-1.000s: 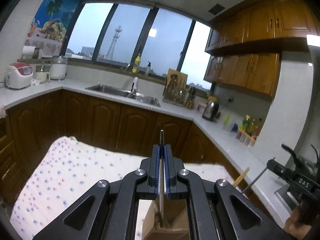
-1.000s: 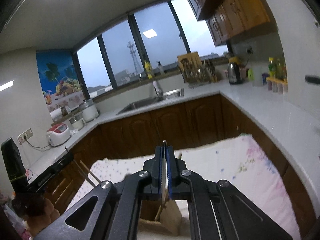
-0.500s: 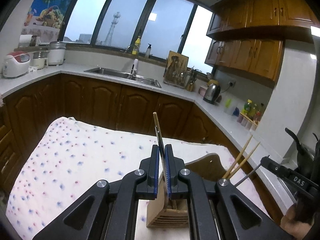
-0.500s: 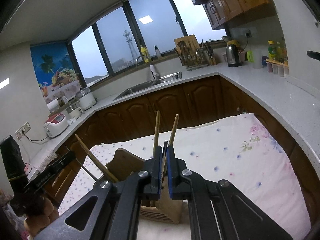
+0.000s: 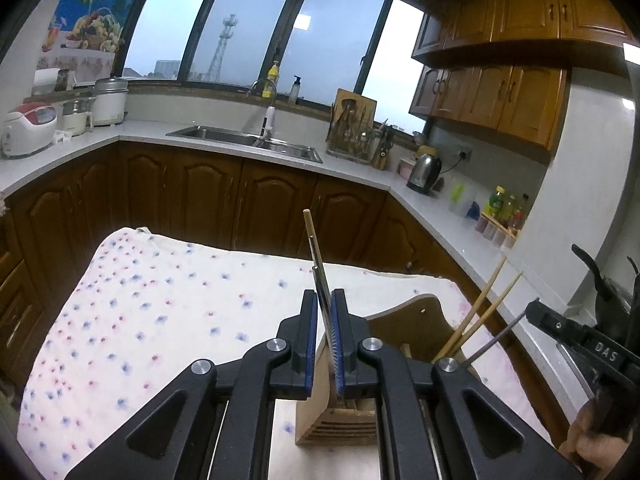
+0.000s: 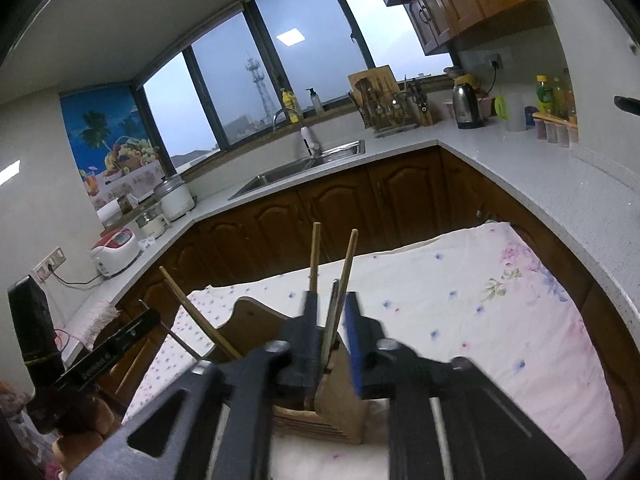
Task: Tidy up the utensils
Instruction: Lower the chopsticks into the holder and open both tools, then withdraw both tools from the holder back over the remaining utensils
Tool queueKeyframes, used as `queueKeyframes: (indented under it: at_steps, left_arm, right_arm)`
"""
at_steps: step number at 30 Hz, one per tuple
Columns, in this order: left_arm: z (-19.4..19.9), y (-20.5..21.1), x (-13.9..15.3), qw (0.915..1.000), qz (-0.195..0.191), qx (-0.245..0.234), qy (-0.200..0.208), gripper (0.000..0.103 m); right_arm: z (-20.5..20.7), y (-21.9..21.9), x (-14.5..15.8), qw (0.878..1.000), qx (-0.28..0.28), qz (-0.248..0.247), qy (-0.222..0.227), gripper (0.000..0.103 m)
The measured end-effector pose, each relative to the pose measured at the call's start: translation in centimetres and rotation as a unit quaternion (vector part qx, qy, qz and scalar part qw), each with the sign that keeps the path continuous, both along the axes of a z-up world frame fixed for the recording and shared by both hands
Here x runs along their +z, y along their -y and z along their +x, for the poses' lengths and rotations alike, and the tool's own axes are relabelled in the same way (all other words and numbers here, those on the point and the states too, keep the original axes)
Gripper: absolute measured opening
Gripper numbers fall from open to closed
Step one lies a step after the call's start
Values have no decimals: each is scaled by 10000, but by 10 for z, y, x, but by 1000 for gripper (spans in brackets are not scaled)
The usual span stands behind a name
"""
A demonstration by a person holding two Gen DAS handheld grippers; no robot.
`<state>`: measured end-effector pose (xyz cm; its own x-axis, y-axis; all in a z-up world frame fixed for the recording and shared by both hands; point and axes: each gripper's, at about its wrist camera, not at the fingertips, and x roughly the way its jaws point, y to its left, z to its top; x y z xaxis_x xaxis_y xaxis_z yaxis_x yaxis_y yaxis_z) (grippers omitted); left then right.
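Right tool (image 6: 332, 332) now parted, left tool (image 5: 325, 328) pinching chopsticks (image 5: 318, 268) w/ holder (image 5: 340, 420) below

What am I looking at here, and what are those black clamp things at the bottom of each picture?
Each is a hand-held two-finger gripper with a camera looking forward along its fingers; a person carries one in each hand. One picture comes from the left gripper, the other from the right gripper. Below them a wooden utensil holder stands on a flowered cloth in a kitchen. The left gripper is shut on a chopstick and a thin metal utensil. The right gripper has opened; two chopsticks stand in the holder between its fingers.
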<state>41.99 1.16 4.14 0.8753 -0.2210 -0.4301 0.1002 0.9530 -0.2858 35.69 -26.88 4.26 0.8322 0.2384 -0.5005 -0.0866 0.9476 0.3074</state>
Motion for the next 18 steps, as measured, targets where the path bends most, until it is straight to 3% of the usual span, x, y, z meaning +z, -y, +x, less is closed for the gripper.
queueKeyframes:
  at_steps: [1,3,5,7,9,12,18]
  left_arm:
    - [-4,0,1,10000,-10,27,9,26]
    - [-13,-3,5,9999,-52,44,109,43]
    - [-22,-4,5,9999,-33,37,106,49]
    - [-31,-7,7,9999,-51,51,76,61]
    - [-48,-15,10,9998,-80,140,98,81]
    - [-76,-24,12,9993,-59,294,205,83]
    - [-122,-33,-1,9994,-50,341,-90,83]
  right_arm:
    - [-2,1,1,10000,2,37,36,54]
    - [-9,2,5,9999,-7,80,120,57]
    - [-19,4,9,9998,-36,114,174,62]
    - [-28,6,14,9995,-42,151,262,74]
    - [-43,9,17,9991,-71,166,394,83]
    - [-59,14,20,9986,-92,200,477,88]
    - [-95,16,14,9988,-126,263,391,88]
